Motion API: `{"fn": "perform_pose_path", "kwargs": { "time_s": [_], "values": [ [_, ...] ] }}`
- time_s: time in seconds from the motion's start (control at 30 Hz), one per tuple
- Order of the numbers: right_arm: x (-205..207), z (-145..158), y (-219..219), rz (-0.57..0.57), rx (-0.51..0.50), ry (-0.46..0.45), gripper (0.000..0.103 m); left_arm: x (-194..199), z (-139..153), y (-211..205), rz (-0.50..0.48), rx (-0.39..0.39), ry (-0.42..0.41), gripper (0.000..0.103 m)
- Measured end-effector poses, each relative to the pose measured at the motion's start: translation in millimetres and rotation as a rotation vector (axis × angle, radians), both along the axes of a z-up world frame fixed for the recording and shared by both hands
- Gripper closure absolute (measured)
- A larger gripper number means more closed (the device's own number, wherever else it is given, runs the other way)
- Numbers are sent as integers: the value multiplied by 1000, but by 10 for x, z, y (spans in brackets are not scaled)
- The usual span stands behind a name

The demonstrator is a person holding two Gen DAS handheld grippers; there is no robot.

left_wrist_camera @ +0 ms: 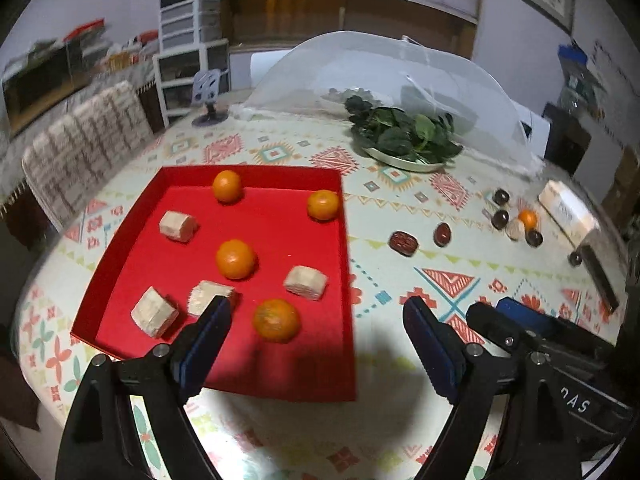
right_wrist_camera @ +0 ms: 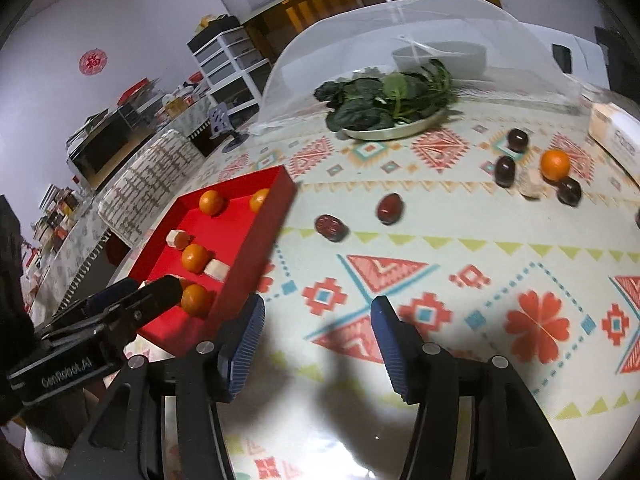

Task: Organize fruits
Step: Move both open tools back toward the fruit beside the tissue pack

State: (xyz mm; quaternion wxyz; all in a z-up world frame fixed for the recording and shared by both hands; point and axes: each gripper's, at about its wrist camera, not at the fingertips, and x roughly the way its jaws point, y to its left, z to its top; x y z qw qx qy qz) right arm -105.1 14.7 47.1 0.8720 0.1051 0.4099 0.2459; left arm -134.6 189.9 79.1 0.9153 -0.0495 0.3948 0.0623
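Note:
A red tray [left_wrist_camera: 332, 376] [right_wrist_camera: 256, 224] holds several oranges [left_wrist_camera: 235, 259] [right_wrist_camera: 194, 257] and several pale sugarcane chunks [left_wrist_camera: 306, 282] [right_wrist_camera: 217, 269]. On the cloth to its right lie dark red dates [left_wrist_camera: 404, 243] [right_wrist_camera: 331, 227], one orange [left_wrist_camera: 527, 219] [right_wrist_camera: 555, 164] and a pale chunk [left_wrist_camera: 515, 229] [right_wrist_camera: 531, 188]. My left gripper [left_wrist_camera: 318, 312] is open and empty above the tray's near right corner, an orange [left_wrist_camera: 276, 320] between its fingers. My right gripper [right_wrist_camera: 318, 316] is open and empty over bare cloth right of the tray; it shows in the left wrist view [left_wrist_camera: 516, 320].
A plate of green leaves [left_wrist_camera: 404, 138] [right_wrist_camera: 390, 104] stands at the back under a raised mesh food cover [left_wrist_camera: 400, 68] [right_wrist_camera: 400, 32]. A white box [left_wrist_camera: 568, 212] [right_wrist_camera: 616, 140] lies at the right edge. A cushioned chair [left_wrist_camera: 84, 140] stands left of the table.

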Motion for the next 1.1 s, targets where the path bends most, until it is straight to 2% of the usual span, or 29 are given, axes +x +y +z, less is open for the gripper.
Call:
{"fn": "perform_pose_path", "kwargs": {
  "time_s": [0.13,0.5,0.87,1.1],
  "values": [
    [-25,-42,-168,-28,16,11,42,-43,34,-179,-12,68,-18,16],
    [-37,-157,-474,-94,45,45,41,-66,51,-414,-41,112,-26,16],
    [-35,-175,-500,-97,47,48,40,-19,-1,-452,-60,95,-2,16],
    [-19,-201,-594,-108,47,50,39,51,-100,-484,-106,22,39,16]
  ]
}}
